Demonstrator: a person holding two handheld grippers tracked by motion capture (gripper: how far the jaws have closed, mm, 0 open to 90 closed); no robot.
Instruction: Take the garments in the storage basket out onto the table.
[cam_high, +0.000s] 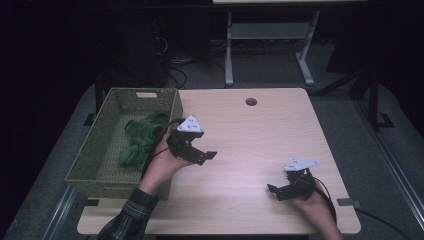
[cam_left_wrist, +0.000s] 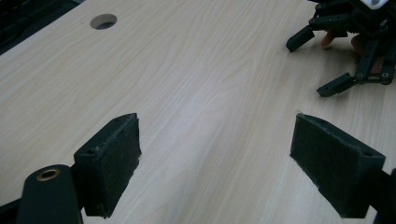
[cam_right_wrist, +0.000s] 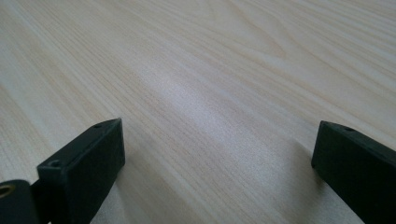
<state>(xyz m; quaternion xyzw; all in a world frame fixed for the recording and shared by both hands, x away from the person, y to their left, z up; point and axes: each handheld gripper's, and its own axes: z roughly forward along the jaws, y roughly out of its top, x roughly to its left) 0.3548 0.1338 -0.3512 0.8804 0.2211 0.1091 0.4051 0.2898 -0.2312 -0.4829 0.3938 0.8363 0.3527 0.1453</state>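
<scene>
Pale wood tabletop (cam_high: 250, 150) lies bare under both my tongs: left gripper (cam_high: 202, 156) and right gripper (cam_high: 274, 191) gape wide, empty. Green cloth (cam_high: 141, 141) sits in the woven basket (cam_high: 100, 150); I'd keep clear of its rim.

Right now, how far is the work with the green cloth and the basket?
Done, it seems: the green cloth lies inside the woven basket. In hand: nothing; the left gripper and the right gripper are both open above the bare table. Left: no other item is on the table to put away.
</scene>
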